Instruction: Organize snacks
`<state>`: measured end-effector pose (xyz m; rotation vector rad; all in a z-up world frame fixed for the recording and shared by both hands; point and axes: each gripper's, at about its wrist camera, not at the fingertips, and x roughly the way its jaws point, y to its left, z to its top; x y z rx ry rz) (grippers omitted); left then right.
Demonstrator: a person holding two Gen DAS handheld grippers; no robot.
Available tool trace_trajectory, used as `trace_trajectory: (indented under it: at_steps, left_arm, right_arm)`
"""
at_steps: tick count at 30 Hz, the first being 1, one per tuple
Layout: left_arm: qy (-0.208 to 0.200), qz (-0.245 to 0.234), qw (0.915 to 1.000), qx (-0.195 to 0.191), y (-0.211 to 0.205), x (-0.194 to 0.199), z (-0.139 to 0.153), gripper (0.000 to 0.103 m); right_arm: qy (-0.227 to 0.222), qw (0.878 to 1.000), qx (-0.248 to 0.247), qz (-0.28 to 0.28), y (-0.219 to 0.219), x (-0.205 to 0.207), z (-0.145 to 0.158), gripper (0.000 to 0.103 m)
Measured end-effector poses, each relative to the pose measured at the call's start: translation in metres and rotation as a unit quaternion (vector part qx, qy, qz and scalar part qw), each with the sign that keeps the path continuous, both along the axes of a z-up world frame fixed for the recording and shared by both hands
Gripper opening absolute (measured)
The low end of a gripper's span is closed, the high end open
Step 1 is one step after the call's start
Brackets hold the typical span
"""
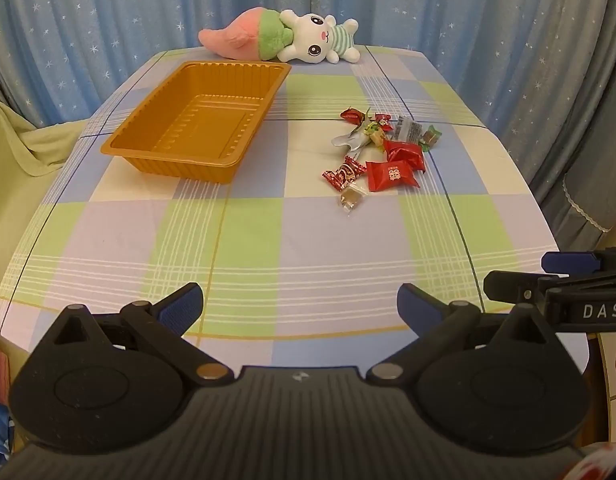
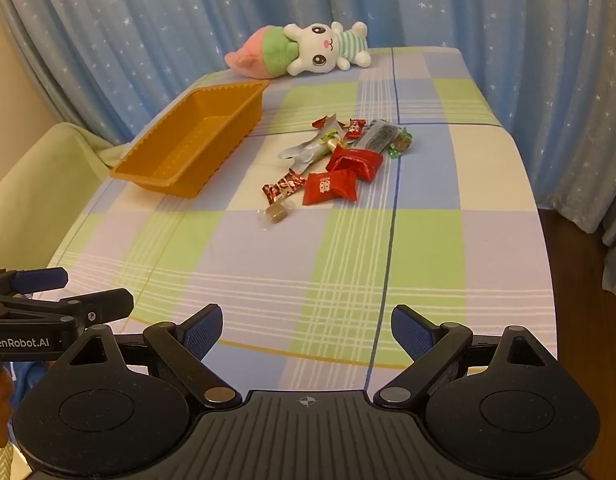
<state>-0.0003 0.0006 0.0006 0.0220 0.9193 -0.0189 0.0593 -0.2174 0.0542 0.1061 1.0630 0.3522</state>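
**Snacks lie in a loose pile, tray stands empty**

Blue curtains with small stars close the far side, and a checked cloth covers the worktop (image 1: pixel 267 240).

From the left wrist view, the left tool (image 1: pixel 299 304) hovers over the near edge with its jaws wide apart and nothing between them. The orange tray (image 1: pixel 167 160) stands far left and holds nothing. The snacks (image 1: pixel 382 152) lie in a heap to the right of it, apart from the tray. A plush rabbit (image 1: pixel 320 40) lies at the far edge, close behind the tray.

From the right wrist view, the right tool (image 2: pixel 305 328) is also wide open and empty, near the front edge. A small clear-wrapped candy (image 2: pixel 276 213) is nearest. The red packets (image 2: pixel 340 176) overlap the silver wrapper (image 2: pixel 303 152).

Because the wrappers overlap and look slippery, I think a grip may catch two pieces, or only a thin edge, and drop one on the way. The tray looks light, so a knock on its rim could slide it.
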Motion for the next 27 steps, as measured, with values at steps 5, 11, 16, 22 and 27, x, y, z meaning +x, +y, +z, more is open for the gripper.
trace_trajectory:
  at_steps: [5, 11, 16, 22, 27]
  left_arm:
    - [-0.001, 0.000, 1.0000, -0.001, 0.000, 0.000, 0.000, 0.103]
    - [-0.002, 0.000, 1.0000, -0.001, 0.002, 0.000, 0.000, 0.103]
    - [-0.003, 0.002, 1.0000, -0.001, 0.011, 0.000, 0.002, 0.103]
    - [-0.005, 0.003, 1.0000, -0.001, 0.012, -0.013, 0.007, 0.103]
    - [-0.007, 0.003, 1.0000, -0.001, 0.010, -0.014, 0.006, 0.103]
  right_arm:
    - [-0.001, 1.000, 0.000, 0.000, 0.001, -0.002, 0.001, 0.091]
    - [-0.003, 1.000, 0.000, 0.002, 0.002, -0.005, 0.002, 0.091]
    - [-0.004, 1.000, -0.001, 0.003, 0.005, -0.007, 0.002, 0.091]
    - [-0.006, 1.000, -0.002, 0.003, 0.002, -0.009, 0.004, 0.091]
    - [-0.007, 1.000, -0.002, 0.004, 0.001, -0.010, 0.005, 0.091]
